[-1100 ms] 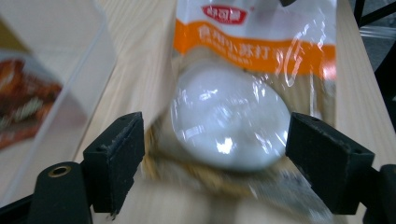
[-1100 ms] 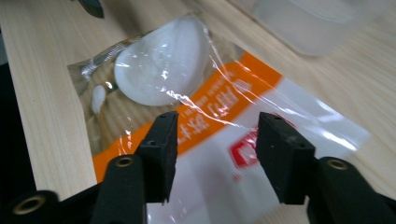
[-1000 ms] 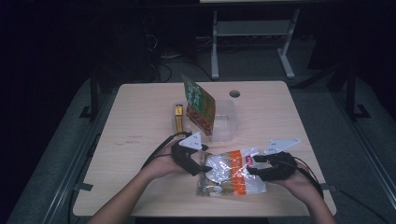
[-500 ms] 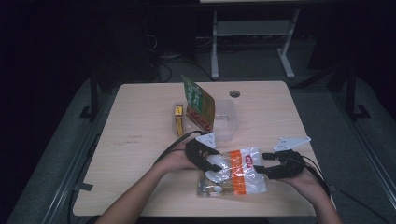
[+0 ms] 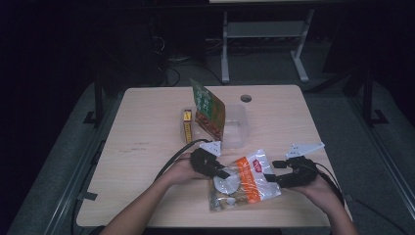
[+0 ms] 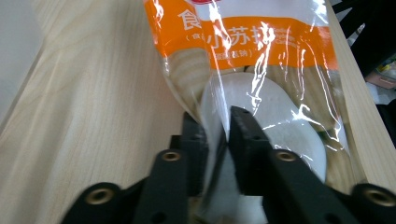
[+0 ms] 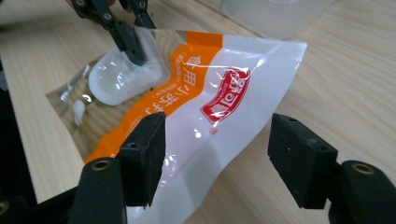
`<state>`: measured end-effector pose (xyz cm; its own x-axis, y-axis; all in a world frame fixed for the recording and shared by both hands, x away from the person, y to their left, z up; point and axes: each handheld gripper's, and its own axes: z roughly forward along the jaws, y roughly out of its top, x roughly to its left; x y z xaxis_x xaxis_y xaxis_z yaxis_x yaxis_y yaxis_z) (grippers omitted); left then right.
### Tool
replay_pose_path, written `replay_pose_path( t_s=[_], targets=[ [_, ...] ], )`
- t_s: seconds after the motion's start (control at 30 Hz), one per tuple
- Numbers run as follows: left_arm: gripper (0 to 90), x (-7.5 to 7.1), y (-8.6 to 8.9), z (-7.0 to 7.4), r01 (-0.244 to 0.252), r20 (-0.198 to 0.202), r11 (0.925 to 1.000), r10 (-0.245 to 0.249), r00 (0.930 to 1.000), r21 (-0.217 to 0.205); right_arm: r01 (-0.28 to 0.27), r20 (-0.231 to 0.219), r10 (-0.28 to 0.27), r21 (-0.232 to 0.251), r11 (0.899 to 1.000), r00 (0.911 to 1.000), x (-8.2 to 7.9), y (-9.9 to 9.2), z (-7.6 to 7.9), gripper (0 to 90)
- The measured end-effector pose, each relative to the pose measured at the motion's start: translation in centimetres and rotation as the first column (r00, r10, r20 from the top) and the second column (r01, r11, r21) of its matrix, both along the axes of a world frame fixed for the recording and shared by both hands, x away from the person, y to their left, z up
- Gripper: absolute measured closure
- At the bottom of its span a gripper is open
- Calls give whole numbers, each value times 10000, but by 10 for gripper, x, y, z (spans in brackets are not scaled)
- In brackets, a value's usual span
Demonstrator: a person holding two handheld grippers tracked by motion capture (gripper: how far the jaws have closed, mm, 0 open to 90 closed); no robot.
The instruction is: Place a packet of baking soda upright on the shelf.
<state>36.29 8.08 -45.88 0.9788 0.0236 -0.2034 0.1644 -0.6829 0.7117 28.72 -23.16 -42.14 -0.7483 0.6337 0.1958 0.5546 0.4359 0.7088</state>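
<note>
A clear plastic bag [image 5: 249, 183] with an orange band and red logo lies at the table's near edge. It holds a white powdery lump [image 6: 275, 126]. My left gripper [image 6: 219, 126] has just been closing, and its jaws now pinch the clear film at the bag's left side, by the lump. In the right gripper view that left gripper [image 7: 135, 51] grips the bag's far end. My right gripper [image 7: 217, 144] has just opened a little wider. Its pads stand apart on either side of the bag's white end [image 7: 210, 154] without pressing it.
Behind the bag stands a clear plastic container [image 5: 237, 128] with a green and brown pouch [image 5: 208, 107] leaning in it. A small yellow box [image 5: 186, 125] lies to its left. The wooden table [image 5: 142, 142] has a round hole [image 5: 246, 98] at the back.
The left gripper came down and to the right onto the bag, and its jaws closed on the film. The right hand stayed about where it was.
</note>
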Motion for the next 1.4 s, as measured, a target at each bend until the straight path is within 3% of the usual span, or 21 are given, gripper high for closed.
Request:
replay_pose_path(
  t_s=[0.1,0.23,0.3,0.5,0.6,0.63,0.93,1.0,1.17,1.33,1.4],
  targets=[
    [872,-5,-2,4,198,318,9998,-201,9993,98,107,33,-107,213,9997,9999,1,-2,2,363],
    [889,-8,-1,8,178,426,9998,-178,9989,9,171,78,-174,389,9991,9998,2,-6,3,363],
    [895,-11,2,16,49,792,10000,-43,9968,-76,240,183,-251,567,9981,9995,2,-9,5,371],
    [897,-14,11,31,-61,1234,9990,117,9923,-453,122,238,-145,946,9954,9996,5,-10,10,369],
    [897,-16,16,39,-91,1511,9982,179,9883,-590,58,235,-83,1040,9946,9997,9,-7,13,370],
    [898,-17,20,44,-151,1758,9978,262,9841,-642,-40,169,19,1293,9916,9999,13,-5,15,385],
    [899,-12,40,59,-578,2098,9934,777,9747,-993,-636,228,603,1884,9800,9979,40,15,29,408],
    [899,-10,46,61,-747,2152,9913,968,9717,-1086,-950,265,915,2041,9743,9955,52,26,30,421],
    [899,-6,60,66,-1114,2204,9851,1385,9655,-1310,-1376,244,1355,2156,9667,9905,65,41,28,448],
    [899,-5,64,68,-1222,2148,9821,1514,9648,-1434,-1681,170,1685,2176,9615,9856,66,51,23,561],
    [898,-5,64,68,-1249,2163,9819,1541,9641,-1427,-1897,207,1897,2134,9584,9816,64,52,21,668]
  ],
)
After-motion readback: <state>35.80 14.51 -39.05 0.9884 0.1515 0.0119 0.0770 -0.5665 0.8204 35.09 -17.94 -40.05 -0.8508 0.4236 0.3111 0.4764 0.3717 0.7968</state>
